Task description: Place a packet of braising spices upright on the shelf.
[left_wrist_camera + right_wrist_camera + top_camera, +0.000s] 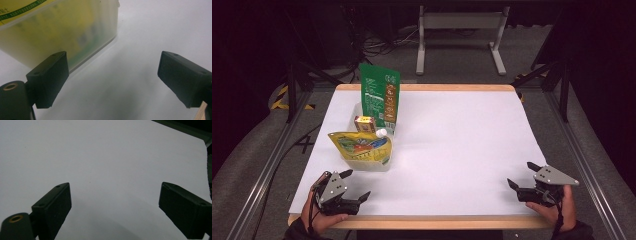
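Frosted bin of groceries, both tongs wide and holding nothing

The translucent plastic bin (371, 161) sits on the left half of the white table (452, 150), just beyond the left gripper (353, 185), whose jaws stand apart with only bare tabletop between them; the right gripper (523, 175) rests well away at the near right corner, jaws equally spread over empty white. Packed in the bin are a yellow pouch (361, 145), a tall green pouch (379, 95) standing upright at the back, a small box (364, 123) and a white cap (381, 133). I'd judge the bin light but its walls smooth and a little flexible (the near wall (75, 32) looks thin), so its rim seems the firmest hold. The pouches look soft and crinkly, best pinched at a flat top seam.
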Demonstrator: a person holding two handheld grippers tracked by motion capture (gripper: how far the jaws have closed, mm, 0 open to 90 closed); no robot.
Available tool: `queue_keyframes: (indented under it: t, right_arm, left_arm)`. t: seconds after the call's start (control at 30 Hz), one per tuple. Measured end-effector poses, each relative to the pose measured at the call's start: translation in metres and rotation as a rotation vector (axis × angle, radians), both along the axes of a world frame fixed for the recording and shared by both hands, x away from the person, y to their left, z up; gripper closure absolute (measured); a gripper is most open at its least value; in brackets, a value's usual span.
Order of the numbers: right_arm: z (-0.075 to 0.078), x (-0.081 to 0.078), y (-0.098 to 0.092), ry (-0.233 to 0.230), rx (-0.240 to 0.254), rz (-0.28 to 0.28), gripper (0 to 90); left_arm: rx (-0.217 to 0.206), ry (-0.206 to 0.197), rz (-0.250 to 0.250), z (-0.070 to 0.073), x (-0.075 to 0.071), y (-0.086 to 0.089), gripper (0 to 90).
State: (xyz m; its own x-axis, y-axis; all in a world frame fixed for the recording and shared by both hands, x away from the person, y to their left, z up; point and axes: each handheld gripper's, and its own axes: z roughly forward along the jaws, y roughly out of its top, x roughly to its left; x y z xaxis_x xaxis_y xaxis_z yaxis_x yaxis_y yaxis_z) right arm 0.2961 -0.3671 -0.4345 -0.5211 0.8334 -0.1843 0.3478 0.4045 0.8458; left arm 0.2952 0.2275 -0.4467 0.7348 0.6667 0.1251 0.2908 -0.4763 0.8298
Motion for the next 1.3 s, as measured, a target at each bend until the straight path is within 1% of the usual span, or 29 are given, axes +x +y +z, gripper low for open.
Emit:
queue_keyframes:
  t: [0.03, 0.13, 0.2, 0.23, 0.3, 0.4, 0.47, 0.5, 0.6, 0.73, 0.97, 1.03, 1.17, 1.23, 1.3]
  right_arm:
    - [0.0, -0.002, -0.002, 0.003, 0.012, -0.003, 11.0]
    - [-0.001, -0.005, -0.005, -0.004, 0.016, -0.019, 10.9]
    - [-0.002, -0.007, -0.008, 0.004, 0.033, -0.025, 10.8]
    - [-0.003, -0.008, -0.01, 0.002, 0.03, -0.032, 10.8]
    - [-0.004, -0.008, -0.011, -0.001, 0.023, -0.042, 10.8]
    - [-0.002, -0.009, -0.009, -0.021, 0.014, -0.053, 11.2]
    - [0.0, -0.009, -0.006, -0.043, 0.014, -0.053, 11.4]
    - [0.0, -0.009, -0.005, -0.044, 0.011, -0.059, 11.5]
    - [-0.001, -0.008, -0.003, -0.044, -0.001, -0.061, 11.6]
    - [-0.001, -0.006, -0.004, -0.046, 0.005, -0.062, 11.6]
    - [-0.002, -0.006, -0.002, -0.045, 0.004, -0.046, 11.7]
    - [-0.002, -0.006, -0.001, -0.046, -0.004, -0.045, 11.6]
    - [-0.002, -0.005, -0.001, -0.046, -0.002, -0.046, 11.6]
    - [-0.002, -0.005, -0.001, -0.048, 0.0, -0.046, 11.6]
    - [-0.002, -0.005, -0.001, -0.047, 0.0, -0.046, 11.6]
  left_arm:
    - [-0.005, 0.0, 0.0, 0.0, 0.0, 0.001, 10.7]
    - [-0.009, -0.002, 0.008, 0.0, 0.0, 0.001, 10.7]
    - [-0.006, -0.006, 0.008, 0.0, 0.001, 0.0, 10.7]
    - [-0.011, -0.006, 0.006, 0.0, 0.0, -0.001, 10.7]
    - [-0.007, -0.013, 0.001, 0.001, 0.0, -0.003, 10.7]
    - [0.002, -0.015, -0.013, 0.0, 0.0, -0.004, 10.7]
    - [-0.005, -0.02, -0.016, 0.0, 0.001, -0.004, 10.7]
    - [-0.005, -0.02, -0.016, 0.0, 0.001, -0.005, 10.7]
    - [-0.004, -0.022, -0.019, 0.0, 0.001, -0.005, 10.6]
    - [-0.006, -0.021, -0.012, 0.0, 0.002, -0.005, 10.7]
    - [0.0, -0.023, -0.006, 0.001, 0.002, -0.008, 10.7]
    - [0.004, -0.021, -0.007, 0.0, 0.003, -0.009, 10.7]
    - [0.0, -0.021, -0.008, 0.0, 0.004, -0.007, 10.6]
    - [-0.008, -0.02, -0.004, 0.0, 0.004, -0.007, 10.6]
    - [-0.006, -0.019, -0.003, 0.0, 0.004, -0.007, 10.6]
